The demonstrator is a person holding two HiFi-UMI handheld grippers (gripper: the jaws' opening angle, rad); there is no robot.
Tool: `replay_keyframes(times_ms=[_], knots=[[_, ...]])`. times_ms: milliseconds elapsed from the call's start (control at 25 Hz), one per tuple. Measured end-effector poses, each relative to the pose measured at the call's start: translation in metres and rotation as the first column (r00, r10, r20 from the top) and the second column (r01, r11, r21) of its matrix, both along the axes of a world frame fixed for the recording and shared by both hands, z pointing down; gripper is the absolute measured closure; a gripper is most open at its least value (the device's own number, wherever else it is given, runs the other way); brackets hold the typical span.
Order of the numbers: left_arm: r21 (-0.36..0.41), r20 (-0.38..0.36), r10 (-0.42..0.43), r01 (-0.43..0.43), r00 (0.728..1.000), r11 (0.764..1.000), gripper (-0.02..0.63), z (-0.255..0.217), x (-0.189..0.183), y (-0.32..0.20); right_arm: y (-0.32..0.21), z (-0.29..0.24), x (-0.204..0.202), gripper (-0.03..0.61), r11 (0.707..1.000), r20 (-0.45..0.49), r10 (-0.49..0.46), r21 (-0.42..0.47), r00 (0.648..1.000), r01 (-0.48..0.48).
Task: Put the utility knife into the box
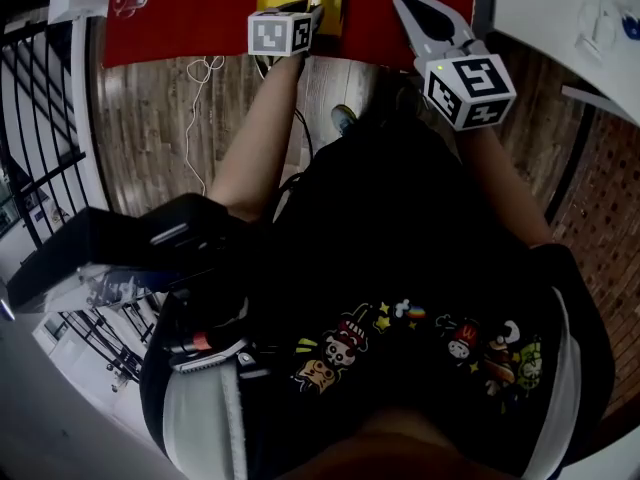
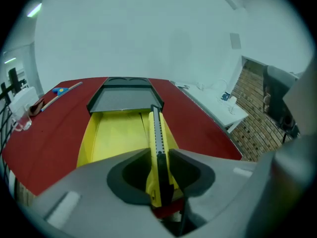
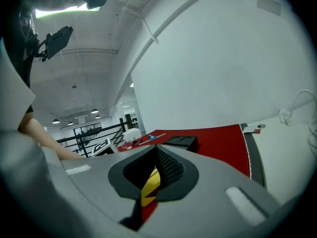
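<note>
Utility knife [image 2: 156, 128] is clamped edge-up in the left gripper [image 2: 158, 158] over the yellow box's [image 2: 111, 133] right wall, right gripper [image 3: 151, 178] is closed on nothing, so tbh it could easily be dropped onto the red table [image 2: 49, 143] if released off-centre.

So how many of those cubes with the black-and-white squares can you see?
2. One cube is on the left tool, which holds the utility knife; the other is on the right tool. More could be hidden outside the views.
</note>
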State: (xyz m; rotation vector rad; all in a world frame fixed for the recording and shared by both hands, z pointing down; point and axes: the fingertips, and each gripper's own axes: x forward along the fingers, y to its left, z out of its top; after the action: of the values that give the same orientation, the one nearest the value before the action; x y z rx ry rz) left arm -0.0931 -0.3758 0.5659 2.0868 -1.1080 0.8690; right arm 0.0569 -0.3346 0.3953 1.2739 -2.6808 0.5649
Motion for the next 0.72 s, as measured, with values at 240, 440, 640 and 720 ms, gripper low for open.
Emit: replay_keyframes(times_ms=[240,440,640,720], knots=[[-0.098,0.066,0.067,-0.06,0.996,0.993,0.497,0.033,-0.011,-0.023,-0.023,0.014,-0.004,0.554,1.0,0.015,0.007,-0.01,1.0,-0.006],[-0.158,0.109,0.15,-0.132,0.983,0.979,0.497,0.048,-0.009,-0.028,-0.033,0.012,-0.002,0.554,1.0,0.023,0.02,-0.012,1.0,-0.019],[-0.218,0.141,0.181,-0.148,0.973,0.965,0.497,0.056,-0.008,-0.035,-0.043,0.014,0.008,0.554,0.999,0.026,0.044,-0.022,0.999,-0.044],[-0.225,0.138,0.206,-0.172,0.969,0.959,0.497,0.059,-0.006,-0.042,-0.048,0.012,0.014,0.554,0.998,0.026,0.055,-0.029,0.998,-0.054]])
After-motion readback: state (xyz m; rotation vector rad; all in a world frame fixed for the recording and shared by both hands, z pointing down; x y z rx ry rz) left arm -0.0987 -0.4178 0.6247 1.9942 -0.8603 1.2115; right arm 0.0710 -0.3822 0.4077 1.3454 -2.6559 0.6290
